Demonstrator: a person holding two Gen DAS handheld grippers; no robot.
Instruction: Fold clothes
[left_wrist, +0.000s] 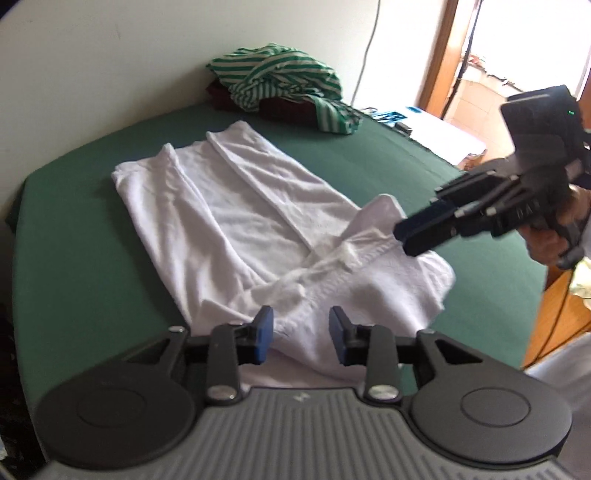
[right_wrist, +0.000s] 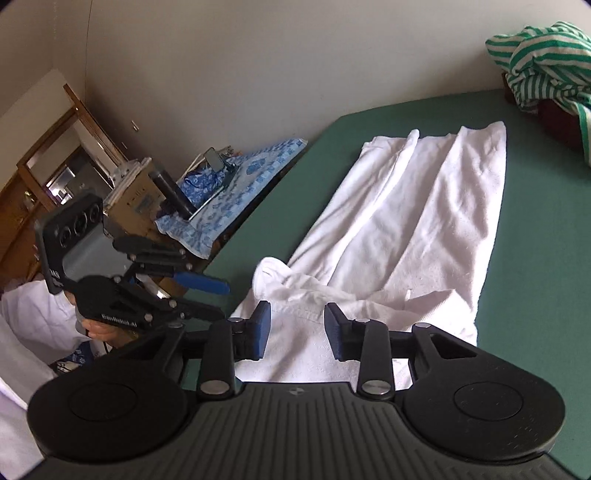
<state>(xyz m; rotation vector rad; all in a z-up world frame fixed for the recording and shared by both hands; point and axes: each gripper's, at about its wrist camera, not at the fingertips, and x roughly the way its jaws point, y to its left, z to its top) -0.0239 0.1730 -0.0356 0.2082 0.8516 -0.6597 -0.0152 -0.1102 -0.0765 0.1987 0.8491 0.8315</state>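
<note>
Both tongs agape over white garment (left_wrist: 236, 206), green table (left_wrist: 92, 206)

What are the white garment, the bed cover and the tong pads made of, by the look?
White garment: soft matte cloth, likely cotton knit; it creases and has stitched hems.
Bed cover: matte green fabric, stretched smooth; the fibre is unclear.
Pads on the left tongs: blue, matte, probably rubber or soft plastic on black plastic arms. The right tongs look the same.
</note>
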